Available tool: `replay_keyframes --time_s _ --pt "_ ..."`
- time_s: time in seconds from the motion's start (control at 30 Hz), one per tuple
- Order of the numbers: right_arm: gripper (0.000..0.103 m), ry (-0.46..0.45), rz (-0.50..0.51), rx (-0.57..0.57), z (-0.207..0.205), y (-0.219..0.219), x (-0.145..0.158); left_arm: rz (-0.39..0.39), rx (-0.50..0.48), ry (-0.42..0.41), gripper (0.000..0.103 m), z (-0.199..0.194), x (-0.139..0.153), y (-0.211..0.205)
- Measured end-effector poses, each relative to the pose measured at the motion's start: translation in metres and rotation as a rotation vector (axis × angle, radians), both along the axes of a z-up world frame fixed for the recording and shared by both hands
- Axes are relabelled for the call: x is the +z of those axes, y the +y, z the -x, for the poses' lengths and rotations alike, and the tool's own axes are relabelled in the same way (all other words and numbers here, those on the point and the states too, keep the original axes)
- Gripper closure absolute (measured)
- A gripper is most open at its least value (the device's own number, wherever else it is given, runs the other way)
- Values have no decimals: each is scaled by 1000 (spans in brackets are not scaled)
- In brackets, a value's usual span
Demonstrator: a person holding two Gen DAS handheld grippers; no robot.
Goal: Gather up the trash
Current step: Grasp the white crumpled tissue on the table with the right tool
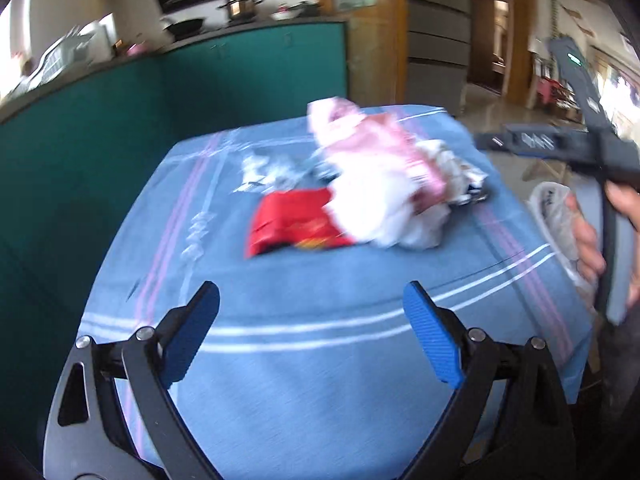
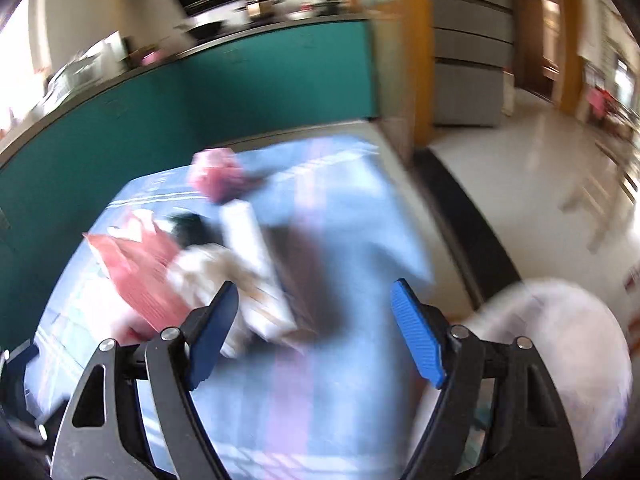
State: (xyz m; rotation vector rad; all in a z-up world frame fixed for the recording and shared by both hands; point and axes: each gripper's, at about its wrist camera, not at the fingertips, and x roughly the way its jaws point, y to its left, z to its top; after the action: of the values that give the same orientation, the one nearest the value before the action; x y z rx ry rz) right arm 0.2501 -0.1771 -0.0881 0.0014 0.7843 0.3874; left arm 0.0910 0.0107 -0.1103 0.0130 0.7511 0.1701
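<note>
Left tongs (image 1: pixel 312 306) tilted downward over the near part of the bench (image 1: pixel 320 360), which is draped in a blue striped cloth; the blue pads (image 1: pixel 430 336) stand wide apart with only bare cloth between them. The trash lies in a heap near the middle of the bench, well ahead of the fingertips: a red wrapper (image 1: pixel 296 224) at the front, a pink-and-white plastic bag (image 1: pixel 372 168) lying over its right side, crumpled white paper (image 1: pixel 416 224) just beside it, and small silvery scraps (image 1: pixel 272 172) behind. At the right edge of the left wrist view a hand (image 1: pixel 592 240) grips the handle of the other tool, with a whitish plastic bag (image 1: pixel 556 216) behind its fingers. Right tongs (image 2: pixel 312 304), likewise angled down and jaws wide, holding nothing, hang over the heap; this view is heavily motion-blurred, showing a red wrapper (image 2: pixel 140 276) to the left and a pale bag (image 2: pixel 568 344) beyond the bench's right edge.
</note>
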Motion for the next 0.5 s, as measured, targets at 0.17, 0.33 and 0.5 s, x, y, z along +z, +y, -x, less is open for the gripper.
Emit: replay_keyframes --time_s 0.17,0.33,0.5 --pt "20 33 77 89 -28 70 -6 49 50 3 10 14 -6 29" --pt "20 86 146 106 -38 93 -24 79 60 0 10 24 -3 42" --pt "27 97 136 134 -29 93 -27 93 59 -1 10 27 -5 46"
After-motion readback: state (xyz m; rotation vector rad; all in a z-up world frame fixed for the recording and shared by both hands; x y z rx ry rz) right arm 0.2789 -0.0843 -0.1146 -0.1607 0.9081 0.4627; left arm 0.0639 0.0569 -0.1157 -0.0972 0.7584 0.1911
